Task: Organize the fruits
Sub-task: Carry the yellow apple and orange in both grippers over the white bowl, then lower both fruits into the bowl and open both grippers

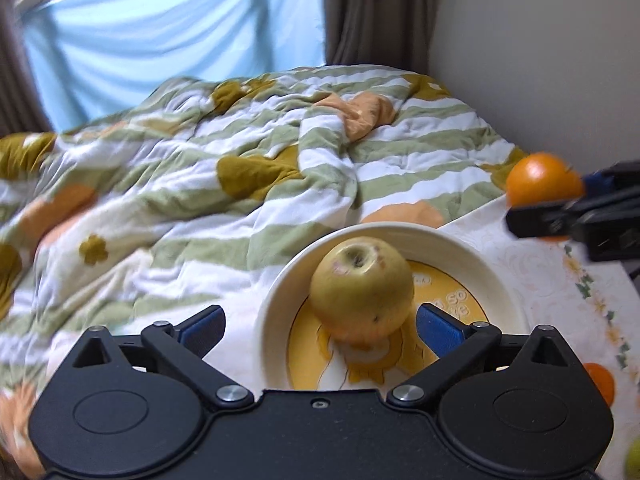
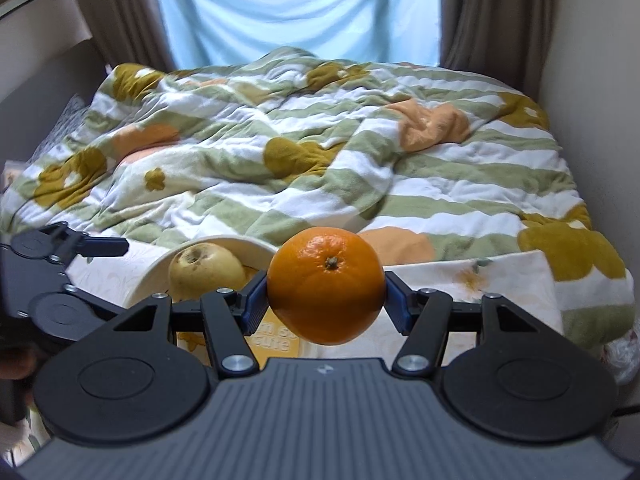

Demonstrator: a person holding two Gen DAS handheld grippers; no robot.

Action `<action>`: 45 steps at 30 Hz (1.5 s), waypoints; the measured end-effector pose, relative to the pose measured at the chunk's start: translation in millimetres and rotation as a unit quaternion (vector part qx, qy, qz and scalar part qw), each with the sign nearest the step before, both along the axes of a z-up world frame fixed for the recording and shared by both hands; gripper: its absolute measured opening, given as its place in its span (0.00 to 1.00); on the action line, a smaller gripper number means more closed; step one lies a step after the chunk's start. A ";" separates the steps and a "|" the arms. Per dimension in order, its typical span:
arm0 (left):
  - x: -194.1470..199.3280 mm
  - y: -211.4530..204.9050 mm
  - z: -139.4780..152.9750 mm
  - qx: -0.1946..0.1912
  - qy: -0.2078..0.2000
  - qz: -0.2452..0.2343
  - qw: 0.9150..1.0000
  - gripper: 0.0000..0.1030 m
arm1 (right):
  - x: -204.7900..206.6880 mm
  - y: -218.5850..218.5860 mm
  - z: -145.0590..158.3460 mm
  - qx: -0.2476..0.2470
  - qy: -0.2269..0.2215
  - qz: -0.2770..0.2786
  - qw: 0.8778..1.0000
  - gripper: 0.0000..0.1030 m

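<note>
A yellow-green apple (image 1: 362,286) sits in a cream bowl (image 1: 280,288) with a yellow picture inside. My left gripper (image 1: 320,330) is open, its blue pads wide apart just in front of the apple, not touching it. My right gripper (image 2: 324,300) is shut on an orange (image 2: 326,284) and holds it in the air to the right of the bowl (image 2: 148,280). The apple (image 2: 206,270) shows in the right wrist view too. In the left wrist view the held orange (image 1: 542,184) and the right gripper (image 1: 580,216) are at the far right.
The bowl stands on a floral cloth (image 1: 540,280) by a bed with a striped flowered blanket (image 1: 200,184). Another orange (image 1: 600,382) and a green fruit (image 1: 634,460) lie at the right edge. A wall (image 1: 540,60) is close on the right.
</note>
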State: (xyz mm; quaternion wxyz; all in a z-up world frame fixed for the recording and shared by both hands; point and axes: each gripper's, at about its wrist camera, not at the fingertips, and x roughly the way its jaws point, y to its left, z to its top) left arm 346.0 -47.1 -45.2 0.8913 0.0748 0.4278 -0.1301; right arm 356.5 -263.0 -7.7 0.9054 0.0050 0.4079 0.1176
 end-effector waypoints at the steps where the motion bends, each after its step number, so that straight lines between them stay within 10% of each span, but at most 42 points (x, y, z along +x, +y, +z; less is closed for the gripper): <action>1: -3.6 3.4 2.8 -0.003 0.001 0.007 1.000 1.00 | 2.2 4.5 -3.3 -0.004 0.001 0.010 1.000 0.73; 15: -45.2 31.7 23.7 -0.038 0.016 0.066 0.997 1.00 | 9.1 58.2 -59.4 -0.060 -0.005 0.110 0.992 0.72; 21: -54.0 32.0 24.4 -0.048 0.014 0.072 0.996 1.00 | 4.8 63.0 -49.1 -0.089 -0.041 0.128 0.987 0.78; 24: -58.4 29.2 27.6 -0.043 0.009 0.076 0.996 1.00 | 2.9 58.9 -44.8 -0.073 -0.035 0.125 0.989 1.00; 45: -144.3 11.2 85.2 -0.018 -0.076 0.111 0.991 1.00 | -88.1 6.9 39.9 -0.049 -0.059 0.073 0.994 1.00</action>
